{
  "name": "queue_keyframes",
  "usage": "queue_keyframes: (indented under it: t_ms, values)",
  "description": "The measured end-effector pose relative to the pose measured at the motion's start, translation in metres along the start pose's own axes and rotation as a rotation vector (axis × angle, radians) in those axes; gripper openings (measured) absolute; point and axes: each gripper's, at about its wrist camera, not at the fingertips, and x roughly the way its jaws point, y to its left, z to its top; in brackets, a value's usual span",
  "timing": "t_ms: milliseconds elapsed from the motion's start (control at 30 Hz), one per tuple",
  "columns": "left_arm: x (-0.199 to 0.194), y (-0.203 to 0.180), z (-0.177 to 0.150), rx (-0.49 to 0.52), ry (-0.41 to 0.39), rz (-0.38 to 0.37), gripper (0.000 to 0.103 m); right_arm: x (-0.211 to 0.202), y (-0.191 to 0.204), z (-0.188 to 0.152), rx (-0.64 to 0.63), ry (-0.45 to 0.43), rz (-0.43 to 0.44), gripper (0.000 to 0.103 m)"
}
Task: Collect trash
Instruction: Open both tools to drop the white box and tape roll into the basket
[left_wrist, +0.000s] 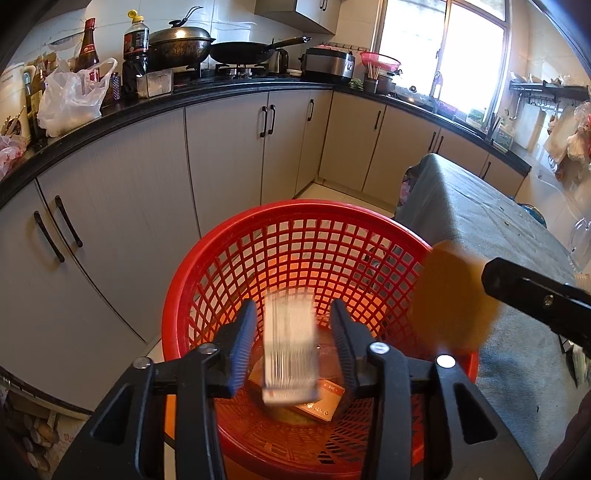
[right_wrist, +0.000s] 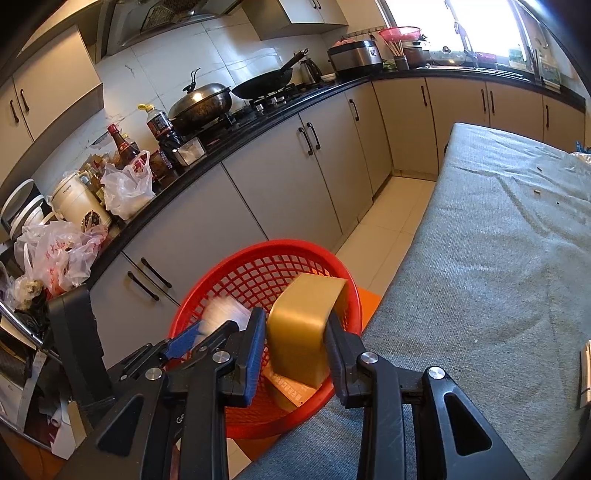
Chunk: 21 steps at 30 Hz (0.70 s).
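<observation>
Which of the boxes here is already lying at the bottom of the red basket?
The red-orange box lies flat on the basket floor. The white box is blurred, falling; the gold box sits in the right tool.

wrist views, angled down, sharing red basket (left_wrist: 207, 266)

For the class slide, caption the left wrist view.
White box dropping blurred between open left gripper fingers into red basket.

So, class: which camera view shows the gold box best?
The right wrist view: the gold box sits sharp and central, clamped in the right gripper above the red basket. The left wrist view shows it only as a blur at the right.
</observation>
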Motion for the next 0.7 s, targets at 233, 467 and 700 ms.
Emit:
queue_keyframes:
  t_ms: [233, 467, 700]
  values:
    - [-0.006, -0.001, 0.001, 0.000, -0.010, 0.004, 0.047, -0.015, 0.004, 0.000, -0.008, -0.031, -0.002, 0.035]
    - [-0.018, -0.005, 0.002, 0.005, -0.035, 0.018, 0.054, -0.037, -0.003, -0.001, 0.008, -0.071, -0.015, 0.035]
    - [-0.034, -0.013, 0.003, 0.027, -0.081, 0.050, 0.061, -0.057, -0.006, -0.005, 0.020, -0.092, -0.017, 0.037]
